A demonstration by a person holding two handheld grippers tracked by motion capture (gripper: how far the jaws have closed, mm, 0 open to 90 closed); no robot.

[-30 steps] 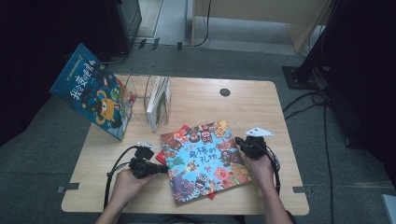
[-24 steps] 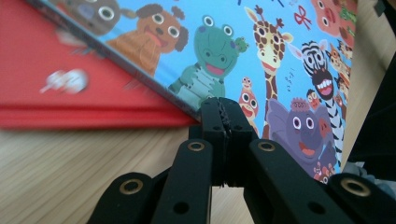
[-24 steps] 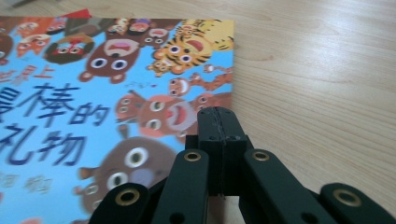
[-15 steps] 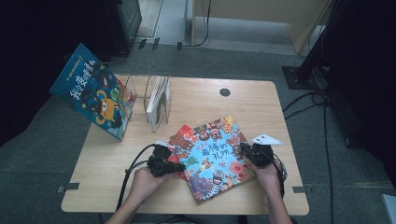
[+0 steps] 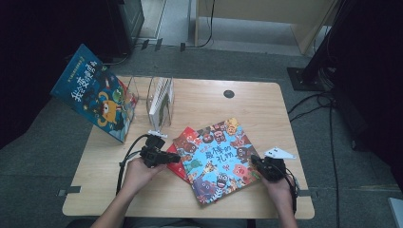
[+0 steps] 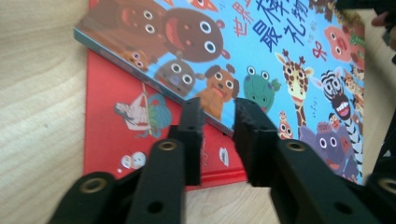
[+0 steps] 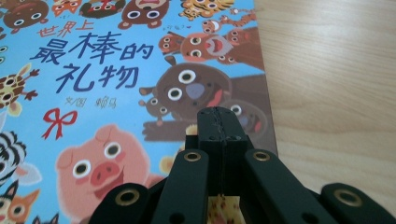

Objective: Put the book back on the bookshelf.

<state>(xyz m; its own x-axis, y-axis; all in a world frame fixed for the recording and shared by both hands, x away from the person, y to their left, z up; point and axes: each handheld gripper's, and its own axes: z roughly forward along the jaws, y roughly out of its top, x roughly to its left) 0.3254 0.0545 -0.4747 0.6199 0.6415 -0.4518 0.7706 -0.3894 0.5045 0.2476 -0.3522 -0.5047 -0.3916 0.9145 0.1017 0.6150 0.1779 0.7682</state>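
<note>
A blue picture book [image 5: 216, 159] crowded with cartoon animals lies askew on a red book [image 5: 179, 167] on the wooden table [image 5: 214, 99]. My left gripper [image 5: 177, 156] hovers at the blue book's left edge. In the left gripper view its jaws [image 6: 217, 116] have just been opening and stand a little apart over the blue book [image 6: 280, 46] and the red book [image 6: 121, 140], with nothing between them. My right gripper [image 5: 255, 162] is at the book's right edge. Its jaws [image 7: 219, 121] are shut, tips over the cover [image 7: 93, 93].
A blue book with an orange monster [image 5: 92, 97] leans at the table's far left. Beside it a clear stand [image 5: 159, 99] holds white books. A black grommet [image 5: 228, 93] sits toward the table's far edge. Cables run over the floor at the right.
The blue book has turned and slid right, baring more of the red book. My left gripper moved right and its jaws parted. The right gripper came toward the near edge.
</note>
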